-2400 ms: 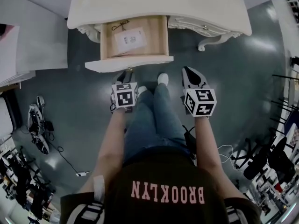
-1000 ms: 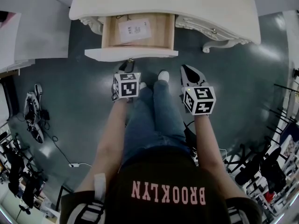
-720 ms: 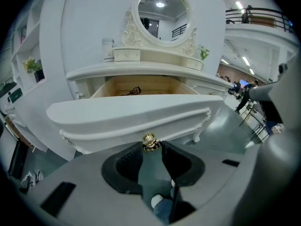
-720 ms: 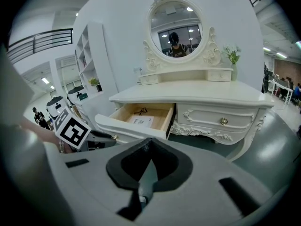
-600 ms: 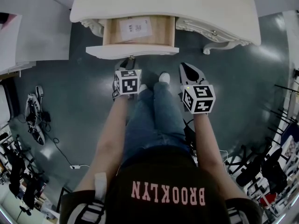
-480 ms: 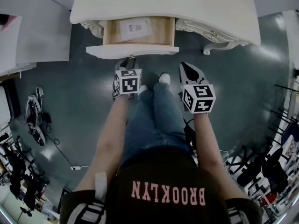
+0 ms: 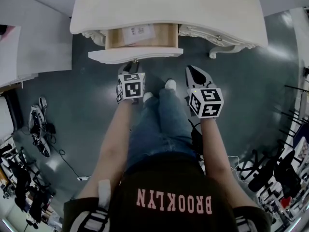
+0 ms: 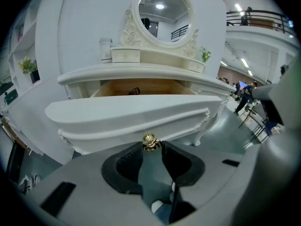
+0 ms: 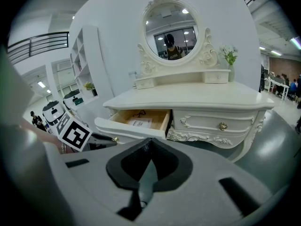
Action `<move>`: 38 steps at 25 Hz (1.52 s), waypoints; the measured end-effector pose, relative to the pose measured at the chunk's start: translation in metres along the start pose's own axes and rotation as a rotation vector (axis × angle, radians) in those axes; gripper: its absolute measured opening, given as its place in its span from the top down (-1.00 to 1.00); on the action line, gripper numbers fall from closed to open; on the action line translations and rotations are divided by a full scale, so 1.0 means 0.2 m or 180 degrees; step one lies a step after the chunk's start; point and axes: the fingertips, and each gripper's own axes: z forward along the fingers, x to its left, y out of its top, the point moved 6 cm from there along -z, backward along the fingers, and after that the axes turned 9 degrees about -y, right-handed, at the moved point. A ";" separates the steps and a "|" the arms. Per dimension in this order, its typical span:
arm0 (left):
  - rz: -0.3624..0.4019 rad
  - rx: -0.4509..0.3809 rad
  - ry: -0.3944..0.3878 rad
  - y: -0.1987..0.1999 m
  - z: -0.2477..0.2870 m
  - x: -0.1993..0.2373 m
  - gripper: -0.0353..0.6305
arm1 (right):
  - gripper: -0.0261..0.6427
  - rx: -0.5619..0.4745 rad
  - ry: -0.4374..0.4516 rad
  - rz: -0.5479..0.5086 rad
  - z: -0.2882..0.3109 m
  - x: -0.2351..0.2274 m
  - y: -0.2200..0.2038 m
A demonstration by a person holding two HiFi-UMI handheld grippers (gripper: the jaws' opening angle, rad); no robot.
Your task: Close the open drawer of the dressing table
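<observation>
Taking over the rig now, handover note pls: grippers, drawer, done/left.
Left gripper: shut on the brass knob of the drawer.
Right gripper: jaws together, empty, held off to the right of the drawer, touching nothing.
Drawer: part-way out of the dressing table, with a paper sheet inside.
Done: knob gripped.
Left: push the drawer straight in until its front meets the table, then release the knob.

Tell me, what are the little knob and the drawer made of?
The knob looks like shiny gold-coloured metal, maybe brass: it glints. The drawer front seems wood painted smooth white; the drawer's inside is bare pale wood, tan and unpainted.
</observation>
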 end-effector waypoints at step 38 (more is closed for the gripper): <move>-0.0109 -0.0085 0.0053 0.37 0.26 0.11 0.54 | 0.93 -0.0021 0.0192 -0.0098 0.14 -0.08 0.11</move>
